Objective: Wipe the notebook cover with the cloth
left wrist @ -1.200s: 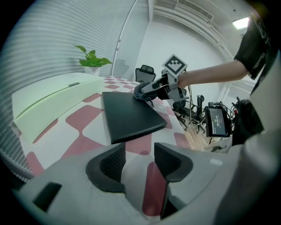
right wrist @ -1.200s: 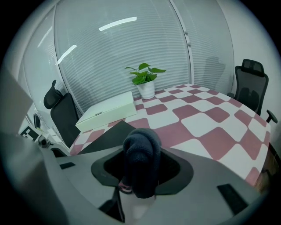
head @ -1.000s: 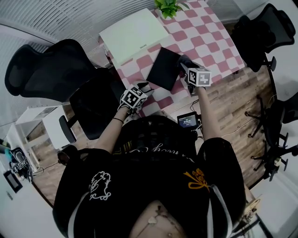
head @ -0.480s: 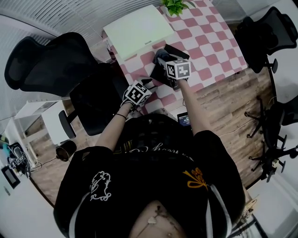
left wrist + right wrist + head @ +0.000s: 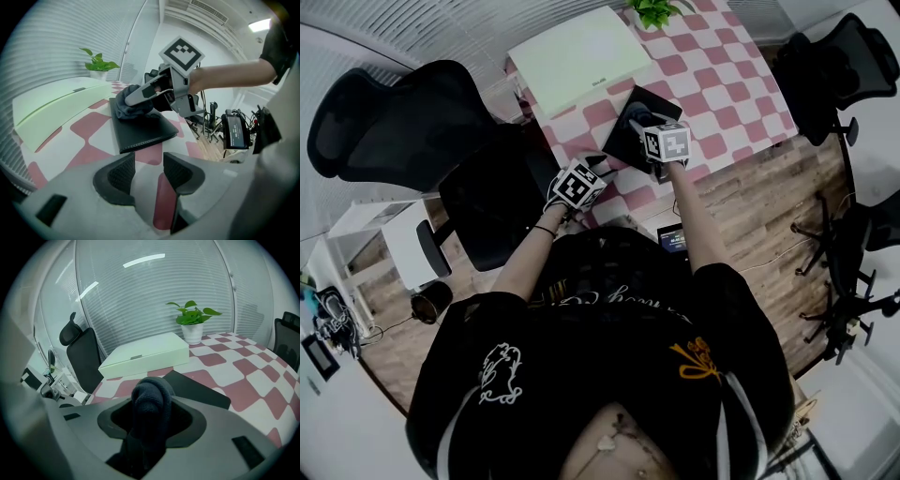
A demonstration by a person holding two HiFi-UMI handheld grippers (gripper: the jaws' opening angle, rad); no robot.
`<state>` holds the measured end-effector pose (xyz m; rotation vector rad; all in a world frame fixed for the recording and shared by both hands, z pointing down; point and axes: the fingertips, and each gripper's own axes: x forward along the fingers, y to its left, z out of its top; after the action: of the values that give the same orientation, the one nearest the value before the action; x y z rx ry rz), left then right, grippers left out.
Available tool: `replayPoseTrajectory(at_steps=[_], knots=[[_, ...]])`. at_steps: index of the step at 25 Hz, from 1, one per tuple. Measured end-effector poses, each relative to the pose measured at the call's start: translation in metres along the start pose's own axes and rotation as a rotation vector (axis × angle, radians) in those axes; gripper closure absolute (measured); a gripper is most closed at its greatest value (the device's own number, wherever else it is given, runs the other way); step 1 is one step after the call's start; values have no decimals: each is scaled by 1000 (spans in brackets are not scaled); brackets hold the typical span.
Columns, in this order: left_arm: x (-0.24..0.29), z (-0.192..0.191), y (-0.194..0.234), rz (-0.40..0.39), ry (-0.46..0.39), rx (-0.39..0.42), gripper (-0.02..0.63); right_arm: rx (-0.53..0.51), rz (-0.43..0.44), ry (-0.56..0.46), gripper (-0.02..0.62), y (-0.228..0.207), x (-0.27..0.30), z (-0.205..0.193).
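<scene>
Right tongs [image 5: 152,418] hold bunched cloth [image 5: 133,107] on black notebook [image 5: 140,130]

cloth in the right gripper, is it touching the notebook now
Touching. The left gripper view shows the cloth in the right gripper lying bunched on the notebook cover, with no gap under it.
</scene>
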<state>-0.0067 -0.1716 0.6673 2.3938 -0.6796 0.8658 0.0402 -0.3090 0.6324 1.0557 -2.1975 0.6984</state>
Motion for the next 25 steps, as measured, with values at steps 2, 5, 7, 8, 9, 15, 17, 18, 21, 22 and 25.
replayPoseTrajectory(at_steps=[2,5,7,8,9,15,17,18,21,22,25], knots=[[0,0,0,2,-1,2,419,16,-13,-3,426,-9,-9,-5],[0,1,0,3,-2,4,419,32,-28,-5,426,-23,-24,-14],[0,0,0,4,-2,5,419,51,-43,-7,427,-33,-34,-22],[0,0,0,5,-2,5,419,64,-53,-8,426,-39,-39,-26],[0,0,0,6,-2,6,419,78,-62,-10,426,-44,-44,-30],[1,0,1,12,-2,6,419,145,-102,-13,426,-67,-66,-51],[1,1,1,12,-1,6,419,176,-107,-15,426,-71,-70,-58],[1,1,1,12,-1,6,419,190,-108,-17,426,-72,-71,-60],[1,1,1,11,0,5,419,205,-117,-18,426,-73,-75,-63],[1,0,1,10,0,4,419,204,-119,-21,426,-73,-77,-62],[1,0,0,11,-1,7,419,197,-105,-51,426,-63,-84,-52]])
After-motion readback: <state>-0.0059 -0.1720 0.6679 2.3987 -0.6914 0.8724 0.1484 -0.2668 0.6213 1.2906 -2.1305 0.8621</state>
